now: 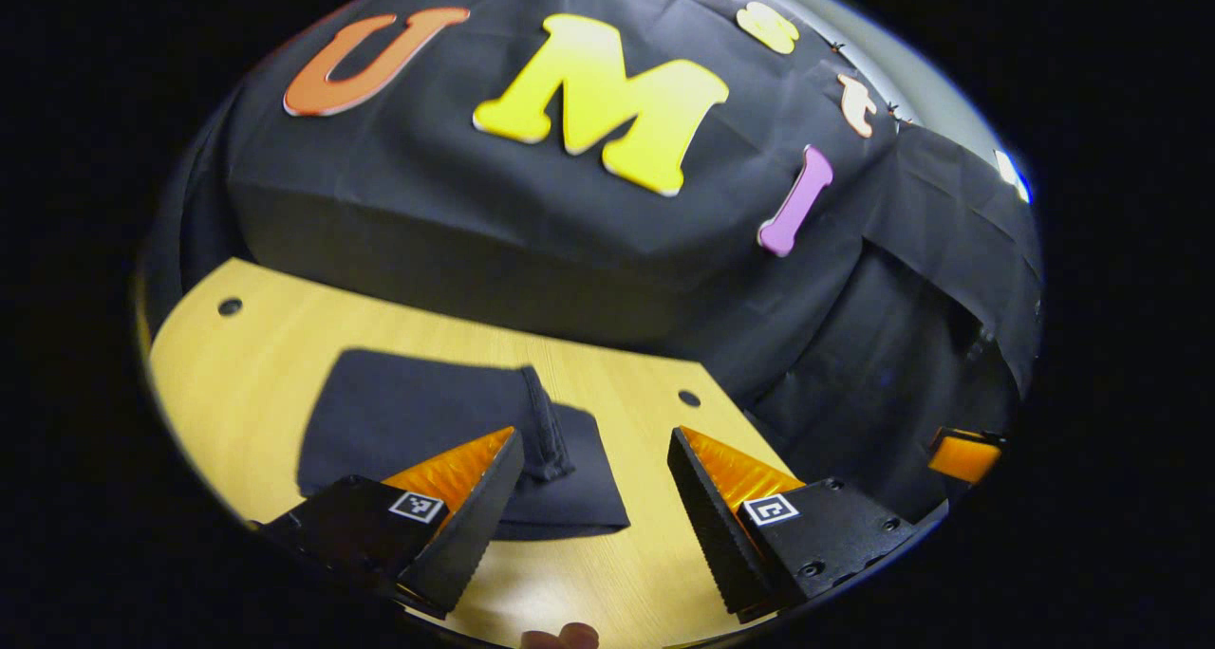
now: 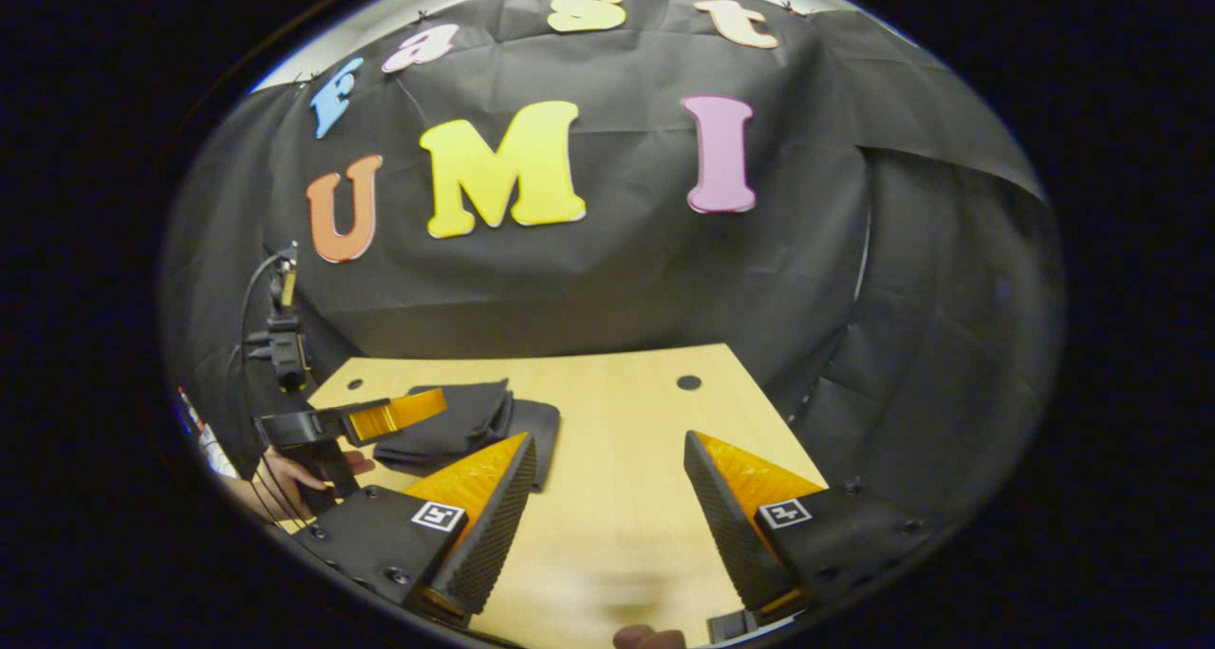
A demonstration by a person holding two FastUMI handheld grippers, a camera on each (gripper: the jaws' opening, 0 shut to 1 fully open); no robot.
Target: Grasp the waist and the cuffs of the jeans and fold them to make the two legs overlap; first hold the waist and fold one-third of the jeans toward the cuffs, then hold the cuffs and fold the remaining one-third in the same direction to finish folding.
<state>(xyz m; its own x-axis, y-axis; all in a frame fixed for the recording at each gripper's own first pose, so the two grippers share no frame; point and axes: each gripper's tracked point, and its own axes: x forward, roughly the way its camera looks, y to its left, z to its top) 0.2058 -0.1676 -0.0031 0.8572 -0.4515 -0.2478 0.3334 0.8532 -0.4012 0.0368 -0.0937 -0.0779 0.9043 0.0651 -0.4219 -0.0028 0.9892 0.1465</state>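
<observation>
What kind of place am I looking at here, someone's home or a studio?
Most likely a staged recording booth, not a home: black cloth walls in a bare wooden table, folded dark jeans lie on it, and a cabled device on a stand sits beside it.

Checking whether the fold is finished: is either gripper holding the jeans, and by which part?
Nothing is held. The left gripper and right gripper are both open above the table; the folded jeans lie free.
</observation>
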